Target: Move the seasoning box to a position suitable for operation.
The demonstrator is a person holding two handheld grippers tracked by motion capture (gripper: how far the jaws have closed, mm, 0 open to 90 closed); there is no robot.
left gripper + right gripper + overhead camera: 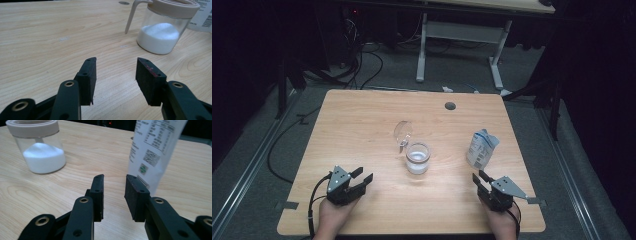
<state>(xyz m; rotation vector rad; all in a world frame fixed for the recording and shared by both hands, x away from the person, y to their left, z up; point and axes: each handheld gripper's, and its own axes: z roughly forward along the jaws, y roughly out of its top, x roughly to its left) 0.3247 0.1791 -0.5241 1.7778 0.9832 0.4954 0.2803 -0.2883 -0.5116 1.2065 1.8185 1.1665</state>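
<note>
Nearest, left gripper (360, 179) and right gripper (479, 180) rest at the table's (362, 130) near edge, jaws apart, nothing between them. Beyond, mid-table, the open jar (418, 157) holds white powder, lid (402, 131) flipped back. The pouch (481, 148) stands just ahead of the right gripper, ungrasped. Judgement: work barely begun.

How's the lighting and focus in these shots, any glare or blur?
High view: the table is brightly lit, the surroundings almost black, glare on the jar. Left gripper view: sharp jaws, jar a bit soft. Right gripper view: the carton looks blurred and its print is unreadable.
</note>
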